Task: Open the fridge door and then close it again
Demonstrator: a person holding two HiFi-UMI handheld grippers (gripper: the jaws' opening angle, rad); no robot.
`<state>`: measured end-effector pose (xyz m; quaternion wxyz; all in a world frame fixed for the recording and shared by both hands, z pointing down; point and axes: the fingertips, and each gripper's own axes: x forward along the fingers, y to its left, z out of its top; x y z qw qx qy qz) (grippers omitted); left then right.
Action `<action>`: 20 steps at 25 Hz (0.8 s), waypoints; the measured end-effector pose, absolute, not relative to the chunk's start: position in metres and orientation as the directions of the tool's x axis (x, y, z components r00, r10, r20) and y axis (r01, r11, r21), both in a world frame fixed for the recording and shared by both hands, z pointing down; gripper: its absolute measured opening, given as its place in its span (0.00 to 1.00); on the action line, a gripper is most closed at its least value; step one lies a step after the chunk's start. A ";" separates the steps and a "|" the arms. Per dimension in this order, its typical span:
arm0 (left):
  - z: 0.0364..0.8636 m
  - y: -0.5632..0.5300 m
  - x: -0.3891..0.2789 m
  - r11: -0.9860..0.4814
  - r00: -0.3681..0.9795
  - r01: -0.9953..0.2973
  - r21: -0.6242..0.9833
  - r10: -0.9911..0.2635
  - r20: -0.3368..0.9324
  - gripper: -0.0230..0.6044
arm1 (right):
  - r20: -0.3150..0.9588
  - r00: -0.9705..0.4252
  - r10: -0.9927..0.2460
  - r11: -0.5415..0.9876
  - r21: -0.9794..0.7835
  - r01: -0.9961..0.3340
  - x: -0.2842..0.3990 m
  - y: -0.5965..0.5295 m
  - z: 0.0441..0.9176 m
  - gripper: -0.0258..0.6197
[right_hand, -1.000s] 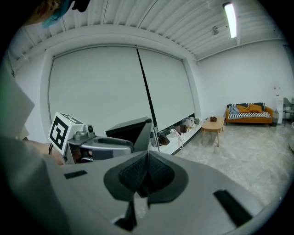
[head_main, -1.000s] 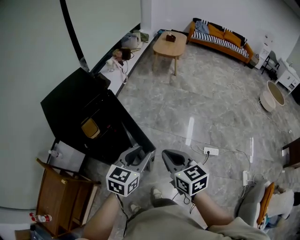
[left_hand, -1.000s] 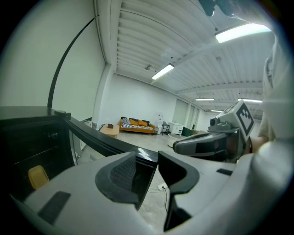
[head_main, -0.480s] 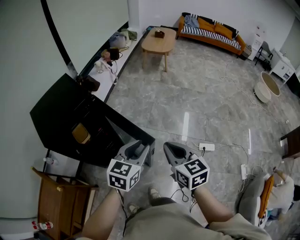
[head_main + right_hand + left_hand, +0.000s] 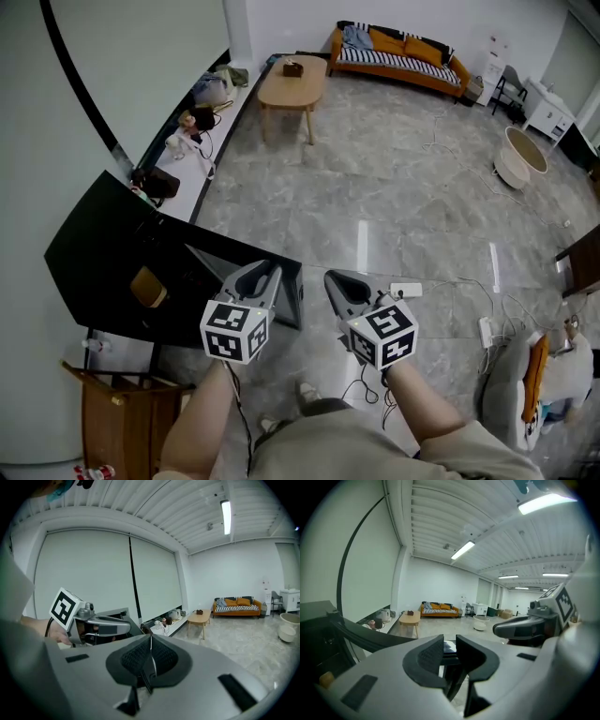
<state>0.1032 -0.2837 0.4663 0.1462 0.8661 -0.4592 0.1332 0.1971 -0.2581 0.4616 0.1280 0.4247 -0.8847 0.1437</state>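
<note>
Black fridge (image 5: 112,262): near left, beside the wall; front face hidden from above
Left gripper (image 5: 266,274): at its right edge, jaws closing, nothing between
Right gripper (image 5: 336,281): jaws together, empty
Markings: square black-and-white markers on gripper cubes
Room: glossy grey stone floor (image 5: 394,187); orange sofa (image 5: 398,54) far

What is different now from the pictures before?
The person moved on with both grippers, so in the head view the big black box-shaped fridge and the orange striped sofa slid left. The left gripper is closing its fingers on nothing; they stood wider before. Nothing was grabbed or let go. The right gripper stays shut and empty.
</note>
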 end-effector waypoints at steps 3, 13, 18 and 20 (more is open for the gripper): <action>0.476 -0.296 0.105 -0.539 0.537 -0.835 0.114 -0.750 0.387 0.16 | 0.349 -0.601 -0.719 0.593 -0.142 -0.793 0.197 -0.264 0.464 0.04; 0.478 -0.330 0.120 -0.554 0.542 -0.828 0.087 -0.751 0.376 0.15 | 0.370 -0.583 -0.723 0.569 -0.159 -0.807 0.204 -0.276 0.478 0.04; 0.478 -0.348 0.127 -0.553 0.543 -0.828 0.095 -0.749 0.379 0.15 | 0.368 -0.561 -0.742 0.548 -0.149 -0.823 0.212 -0.289 0.481 0.04; 0.479 -0.355 0.128 -0.551 0.541 -0.829 0.093 -0.751 0.378 0.15 | 0.369 -0.549 -0.750 0.548 -0.118 -0.828 0.214 -0.299 0.482 0.04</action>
